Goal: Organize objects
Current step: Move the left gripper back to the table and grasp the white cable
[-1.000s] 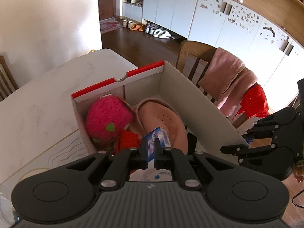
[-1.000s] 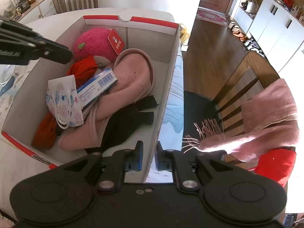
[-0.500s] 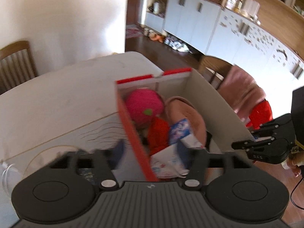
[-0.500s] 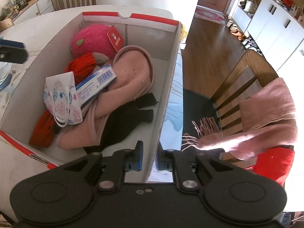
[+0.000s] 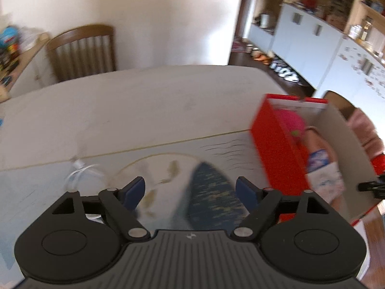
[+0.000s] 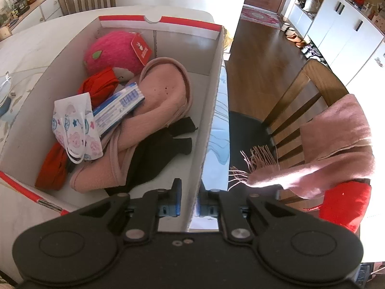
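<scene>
Right gripper (image 6: 187,201) pinches the near-right wall of the red-and-white cardboard box (image 6: 211,110), one pad inside, one outside. Box sits on the table (image 5: 134,110), holding a pink plush toy (image 6: 113,50), pink garment (image 6: 156,110), printed face mask (image 6: 74,127), blue-and-white packet (image 6: 118,107), red cloth (image 6: 51,166) and black cloth (image 6: 154,159).

Left gripper (image 5: 190,190) is over the table left of the box, jaws opening, nothing between the pads; a blurred dark blue patterned item (image 5: 211,192) lies below it. A second ago it was clamped on the packet inside the box; the packet now lies on the garment.

Pink scarf (image 6: 336,139) drapes a chair beside the table.
</scene>
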Demonstrator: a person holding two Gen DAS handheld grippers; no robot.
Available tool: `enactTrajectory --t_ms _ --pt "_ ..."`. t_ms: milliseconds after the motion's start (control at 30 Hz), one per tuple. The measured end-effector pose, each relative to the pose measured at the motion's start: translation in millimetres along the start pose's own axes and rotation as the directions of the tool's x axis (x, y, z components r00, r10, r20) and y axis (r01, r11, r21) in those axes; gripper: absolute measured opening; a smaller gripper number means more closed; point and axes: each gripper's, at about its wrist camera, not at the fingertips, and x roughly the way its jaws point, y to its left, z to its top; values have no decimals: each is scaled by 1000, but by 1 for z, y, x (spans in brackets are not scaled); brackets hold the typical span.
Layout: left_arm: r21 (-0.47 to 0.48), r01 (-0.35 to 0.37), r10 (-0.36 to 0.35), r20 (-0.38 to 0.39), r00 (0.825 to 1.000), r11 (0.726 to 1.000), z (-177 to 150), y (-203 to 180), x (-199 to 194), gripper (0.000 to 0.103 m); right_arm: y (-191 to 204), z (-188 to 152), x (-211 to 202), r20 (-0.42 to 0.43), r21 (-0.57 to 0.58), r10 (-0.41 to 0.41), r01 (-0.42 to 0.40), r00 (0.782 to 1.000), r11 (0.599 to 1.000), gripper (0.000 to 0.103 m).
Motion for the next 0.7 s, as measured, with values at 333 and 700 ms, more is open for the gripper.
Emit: enactTrajectory --t_ms 333,700 --pt "-76 -96 93 -39 995 992 -10 55 28 101 0 1 1 -5 6 -20 20 1000 1000 5" --pt "-52 -194 188 -101 977 980 -10 65 85 101 0 3 2 -16 11 -24 24 1000 1000 5"
